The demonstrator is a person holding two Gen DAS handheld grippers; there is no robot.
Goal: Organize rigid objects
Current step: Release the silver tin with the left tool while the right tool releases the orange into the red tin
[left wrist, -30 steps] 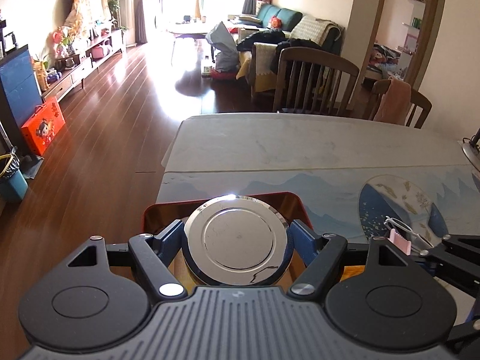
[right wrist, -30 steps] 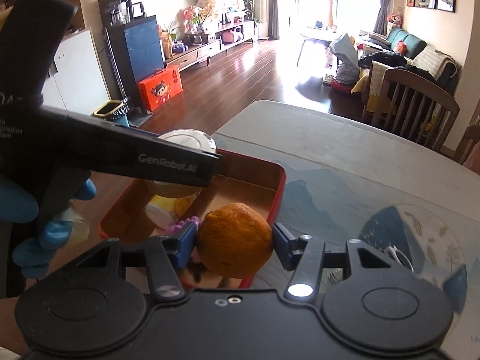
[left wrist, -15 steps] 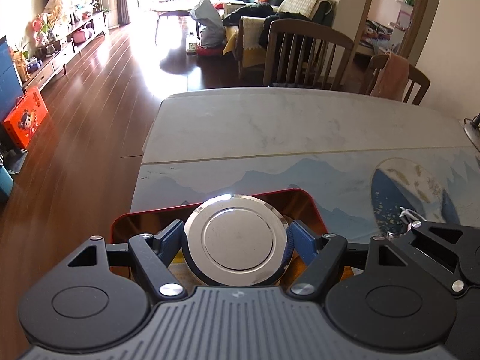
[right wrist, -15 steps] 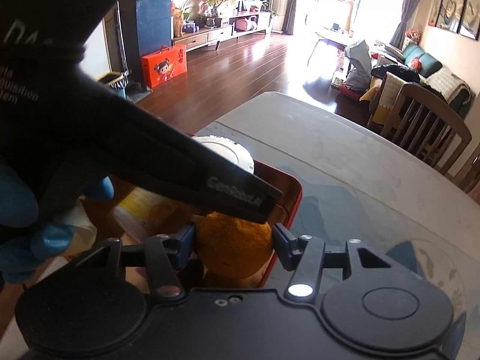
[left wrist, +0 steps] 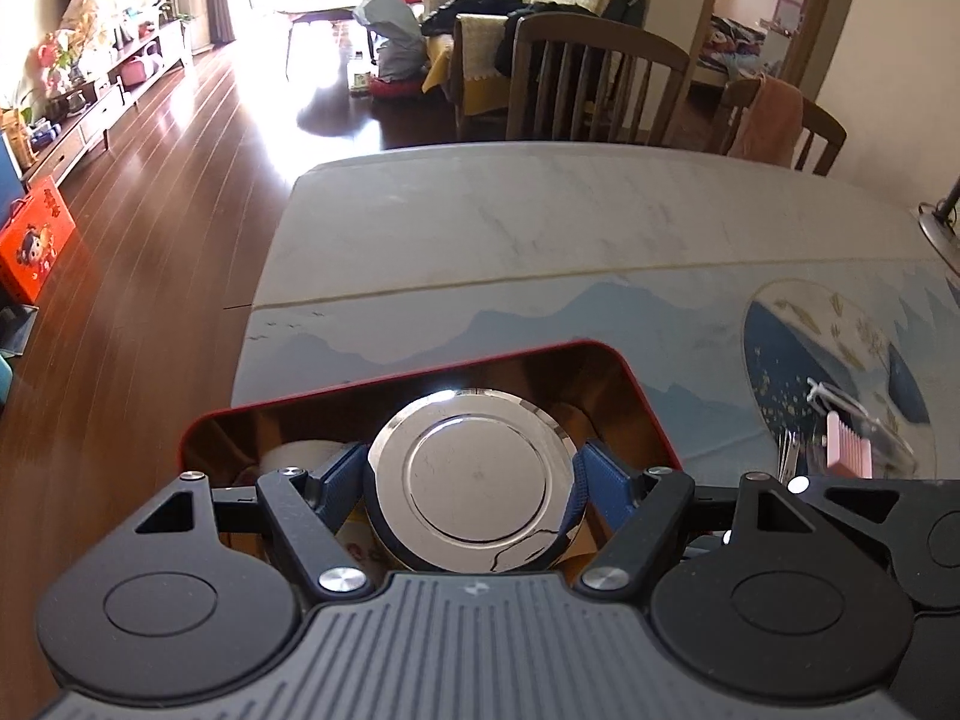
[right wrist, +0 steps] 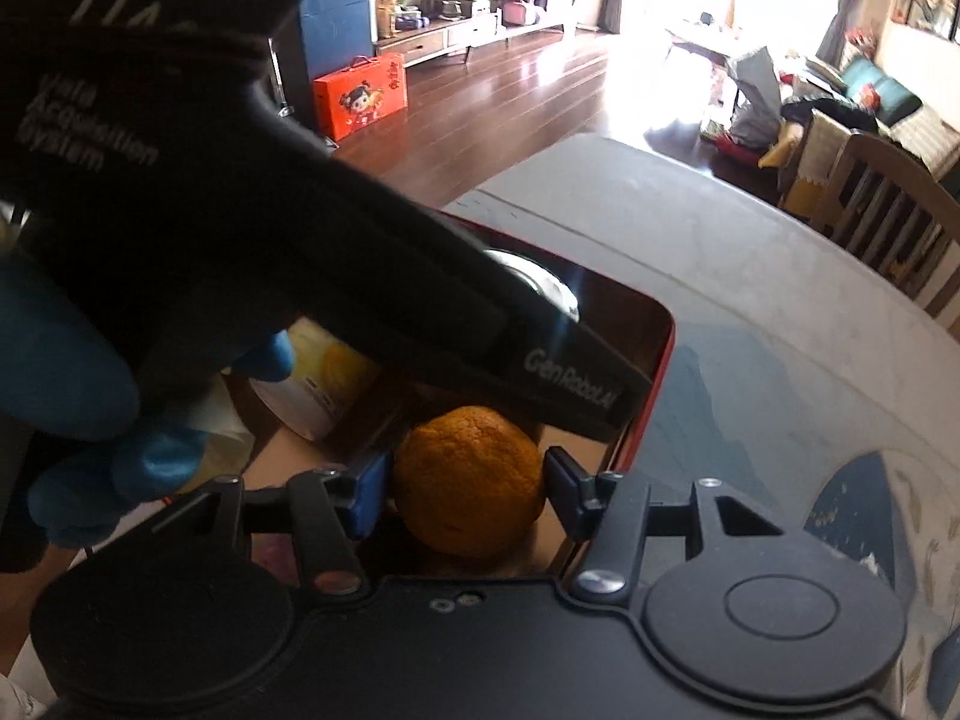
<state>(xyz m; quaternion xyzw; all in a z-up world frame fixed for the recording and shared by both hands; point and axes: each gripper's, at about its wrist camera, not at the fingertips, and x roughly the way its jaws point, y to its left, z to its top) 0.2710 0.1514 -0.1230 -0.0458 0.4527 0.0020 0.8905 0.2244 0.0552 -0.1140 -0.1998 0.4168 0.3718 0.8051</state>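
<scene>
Grey table (left wrist: 540, 228) – red tray (left wrist: 654, 420) and pink comb (left wrist: 849, 450) on it

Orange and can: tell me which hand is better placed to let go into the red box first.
Probably right. The right tool holds the orange low inside the red box, beneath the left tool's body. The left tool grips the can above it.

The red-rimmed rectangular tray (left wrist: 651, 414) at the worktop's near corner is crowded: a chrome-lidded round tin (left wrist: 474, 477) and a round orange fruit (right wrist: 471, 489) fill the space between its walls. In the right wrist view, the black body of the left gripper (left wrist: 474, 480) crosses above the tray, blocking approach from that side. Beyond the tray, the grey marble-patterned worktop (left wrist: 540, 228) lies bare up to the wooden chairs (left wrist: 594, 87).
</scene>
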